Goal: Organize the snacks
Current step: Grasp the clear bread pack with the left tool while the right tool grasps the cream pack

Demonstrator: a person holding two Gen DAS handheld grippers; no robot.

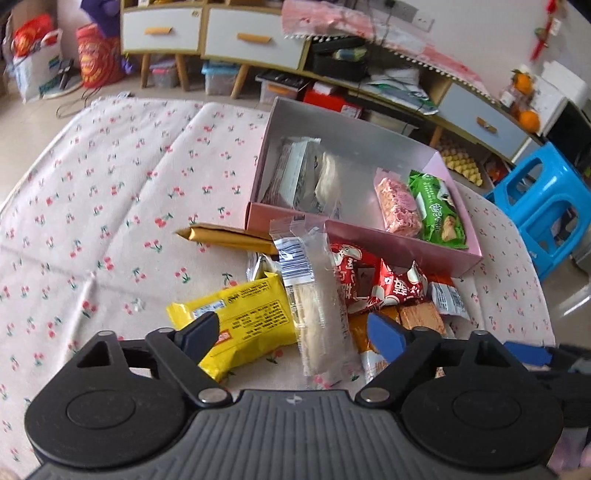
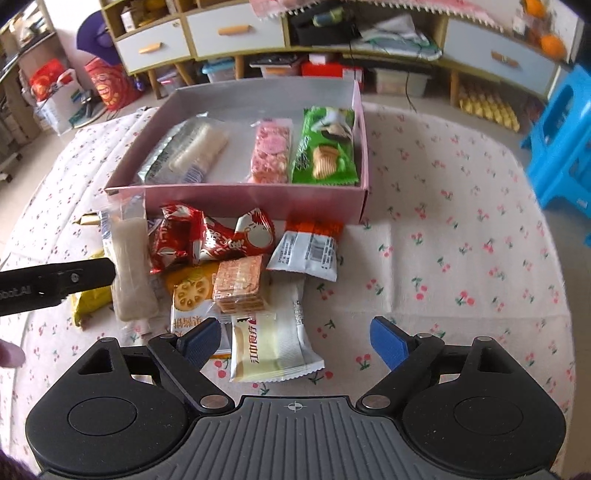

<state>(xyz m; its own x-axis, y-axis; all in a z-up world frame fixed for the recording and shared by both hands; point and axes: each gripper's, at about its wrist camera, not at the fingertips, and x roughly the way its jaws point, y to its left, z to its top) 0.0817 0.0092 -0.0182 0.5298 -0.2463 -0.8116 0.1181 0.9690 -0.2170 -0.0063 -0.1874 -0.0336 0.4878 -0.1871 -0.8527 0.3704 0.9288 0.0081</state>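
Observation:
A pink box stands on the cherry-print cloth. It holds a clear pack of white crackers, a pink bar and a green packet. Loose snacks are piled in front of it. My left gripper is open and hovers over a yellow packet and a long clear cracker pack. Also open, my right gripper straddles a white cream-biscuit packet. Red wrappers and an orange wafer pack lie further back in the pile.
A gold bar lies left of the pile. One black finger of the left gripper reaches in beside the clear pack. A blue stool stands to the right, and a low cabinet with drawers is behind the table.

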